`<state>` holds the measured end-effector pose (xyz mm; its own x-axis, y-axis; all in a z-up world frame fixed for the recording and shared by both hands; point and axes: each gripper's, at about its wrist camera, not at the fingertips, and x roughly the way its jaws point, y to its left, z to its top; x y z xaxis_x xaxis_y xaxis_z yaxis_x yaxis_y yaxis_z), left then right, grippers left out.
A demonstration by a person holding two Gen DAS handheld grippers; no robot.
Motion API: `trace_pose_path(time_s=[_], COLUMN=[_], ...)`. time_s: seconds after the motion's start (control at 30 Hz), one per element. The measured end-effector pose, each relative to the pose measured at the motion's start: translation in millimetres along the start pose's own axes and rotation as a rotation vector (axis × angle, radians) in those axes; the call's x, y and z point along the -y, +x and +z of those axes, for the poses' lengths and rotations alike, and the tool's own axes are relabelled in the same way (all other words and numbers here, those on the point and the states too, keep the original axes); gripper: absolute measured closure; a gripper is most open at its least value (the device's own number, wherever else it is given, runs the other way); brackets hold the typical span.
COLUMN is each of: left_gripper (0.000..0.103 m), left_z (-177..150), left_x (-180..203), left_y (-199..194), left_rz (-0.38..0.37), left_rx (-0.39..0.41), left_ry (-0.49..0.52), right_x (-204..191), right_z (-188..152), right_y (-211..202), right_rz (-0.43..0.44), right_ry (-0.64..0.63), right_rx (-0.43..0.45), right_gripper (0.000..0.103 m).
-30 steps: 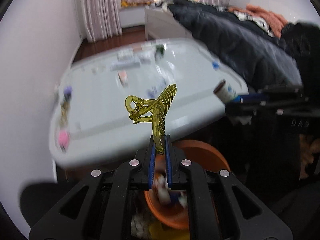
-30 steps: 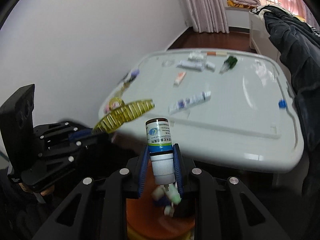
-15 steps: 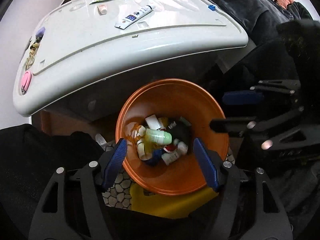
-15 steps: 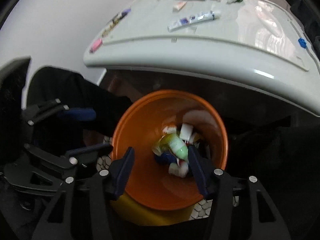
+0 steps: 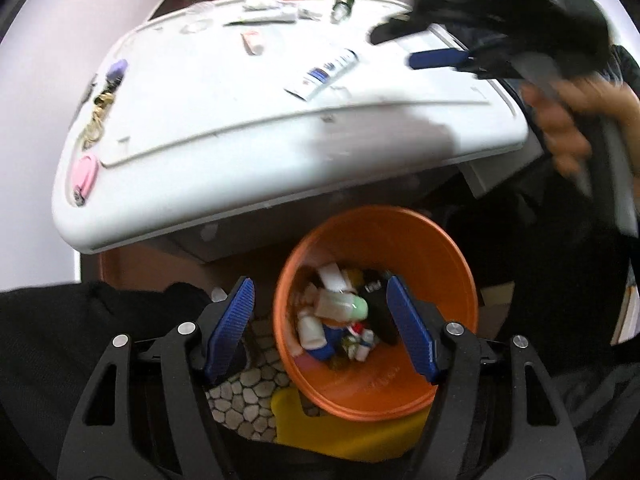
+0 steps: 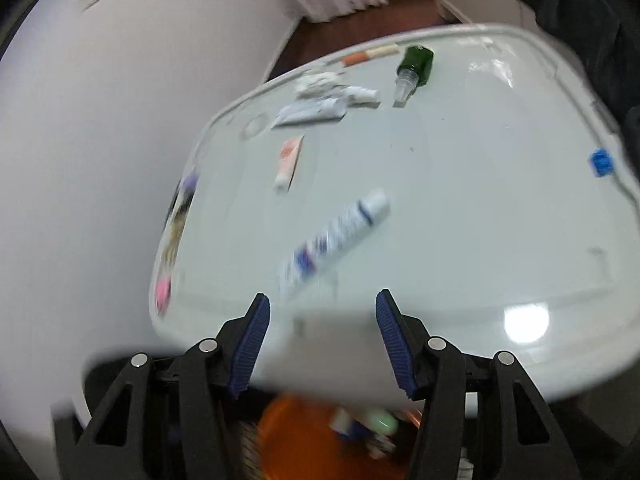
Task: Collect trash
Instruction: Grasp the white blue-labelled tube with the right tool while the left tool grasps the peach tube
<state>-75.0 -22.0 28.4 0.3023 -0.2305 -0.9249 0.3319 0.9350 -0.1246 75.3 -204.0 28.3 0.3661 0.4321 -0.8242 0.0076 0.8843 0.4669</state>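
Both tongs now stand apart and empty: the left tongs [image 5: 320, 328] have let go the yellow hair claw and the right tongs [image 6: 320, 340] their small white bottle, which went into the round orange plastic bin [image 5: 440, 280] below the white bench's [image 5: 240, 152] near edge. The right tongs have swung back over the bench, where a white-and-blue tube [image 6: 336, 236] lies nearest, probably next.

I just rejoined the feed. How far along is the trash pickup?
Done: the orange bin already holds several small bottles. In hand: nothing; the left gripper and right gripper are both open and empty. Left on the white table: the blue-and-white tube, small tube, green bottle and others.
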Motion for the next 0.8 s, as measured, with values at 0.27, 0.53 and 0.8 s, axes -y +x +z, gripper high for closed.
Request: trace_pose_path(time_s=[0.27,0.53,0.8], left_gripper=[0.035,0.035,0.035], left_z=[29,45,91], left_x=[-24,-34,-17], left_y=[10,17,28], left_rz=[0.086,0.13,0.148], left_rx=[0.023,0.016,0.036], left_ry=[-0.08,-0.108,-0.097], right_x=[-18,-39,-8], right_z=[40,23,46], right_y=[69,74,2], right_rz=[-0.3,-0.275,-0.137], right_ry=[0.049,-0.162,-0.17], right_rx=[0.02,0.063,0.123], right_gripper=[0.055,0.083,0.083])
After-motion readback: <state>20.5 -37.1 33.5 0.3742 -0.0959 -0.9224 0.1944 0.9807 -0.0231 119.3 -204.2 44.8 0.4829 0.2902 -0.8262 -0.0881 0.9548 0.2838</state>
